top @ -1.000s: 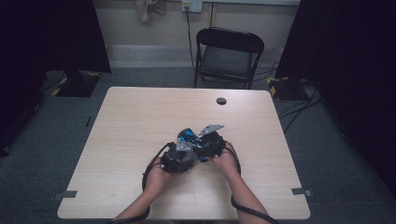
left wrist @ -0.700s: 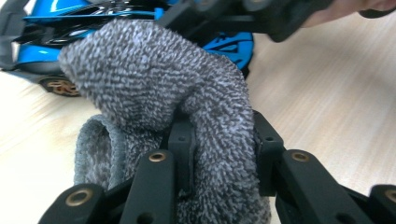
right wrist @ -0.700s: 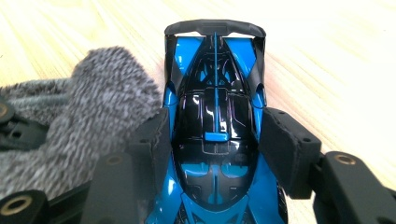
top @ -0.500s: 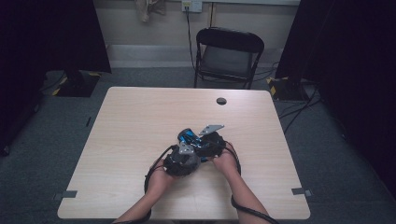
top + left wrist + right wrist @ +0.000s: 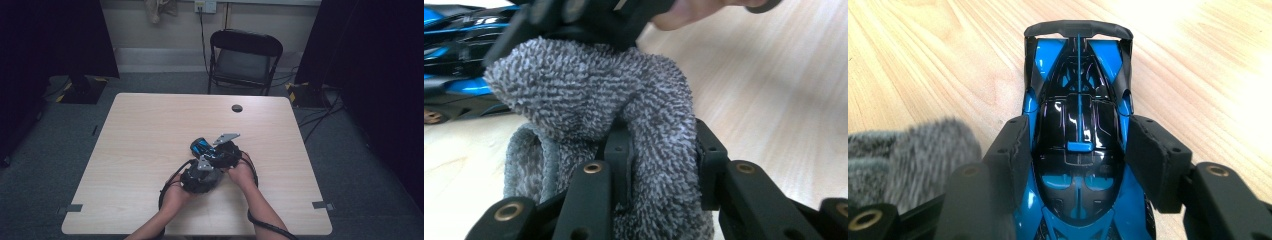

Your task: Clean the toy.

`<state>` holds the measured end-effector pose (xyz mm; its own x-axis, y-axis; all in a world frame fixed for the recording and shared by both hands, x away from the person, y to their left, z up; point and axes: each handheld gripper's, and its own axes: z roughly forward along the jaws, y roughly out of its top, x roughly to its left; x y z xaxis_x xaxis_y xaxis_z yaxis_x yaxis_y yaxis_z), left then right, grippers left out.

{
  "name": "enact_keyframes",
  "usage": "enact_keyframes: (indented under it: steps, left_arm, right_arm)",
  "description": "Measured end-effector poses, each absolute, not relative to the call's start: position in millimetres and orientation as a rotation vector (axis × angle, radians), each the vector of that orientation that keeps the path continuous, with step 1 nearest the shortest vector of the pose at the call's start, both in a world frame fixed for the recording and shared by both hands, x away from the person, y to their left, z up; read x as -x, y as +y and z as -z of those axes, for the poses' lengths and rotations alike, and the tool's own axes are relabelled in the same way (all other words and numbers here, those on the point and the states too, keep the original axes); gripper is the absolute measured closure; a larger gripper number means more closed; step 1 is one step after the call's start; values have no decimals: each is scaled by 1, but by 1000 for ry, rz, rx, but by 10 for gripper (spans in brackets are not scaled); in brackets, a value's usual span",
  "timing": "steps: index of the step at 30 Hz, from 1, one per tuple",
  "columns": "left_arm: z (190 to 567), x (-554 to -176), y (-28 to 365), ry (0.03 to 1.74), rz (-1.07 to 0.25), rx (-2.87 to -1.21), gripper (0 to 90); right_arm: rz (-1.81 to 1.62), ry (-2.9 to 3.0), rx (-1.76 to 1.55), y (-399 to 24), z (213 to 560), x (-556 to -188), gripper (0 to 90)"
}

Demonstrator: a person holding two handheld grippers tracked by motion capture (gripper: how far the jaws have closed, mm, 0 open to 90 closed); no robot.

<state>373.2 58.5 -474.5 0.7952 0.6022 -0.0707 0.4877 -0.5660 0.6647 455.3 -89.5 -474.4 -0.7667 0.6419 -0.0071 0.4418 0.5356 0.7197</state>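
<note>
1. On my left, the left gripper sits low over the wooden table, near the front middle, with the person's left hand wrapped around it.
2. Looking along its jaws, I see them clenched on a grey fuzzy cloth; the fabric bunches up between and above the pads and folds over to the left.
3. Just beyond the cloth in that view lies the blue and black toy car, resting on the tabletop.
4. Moving right, the right gripper sits tight against the left one, the right hand behind it.
5. Its jaws are grasping the toy car by both flanks, pads pressed on the bodywork, the rear wing pointing away from me.
6. The cloth shows at that view's left edge, just beside the car.
7. Farther right and back, a small dark disc lies alone on the table, well apart from the hands.
8. Behind the table stands a black folding chair.
</note>
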Motion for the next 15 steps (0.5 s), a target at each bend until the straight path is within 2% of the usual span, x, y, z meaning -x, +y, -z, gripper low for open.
enact_keyframes:
  steps: [15]
  left_arm:
    - [474, -362, 50, 729, -183, -2293, 678]
  right_arm:
    - [-1059, 2510, -903, -90, 474, -456, 443]
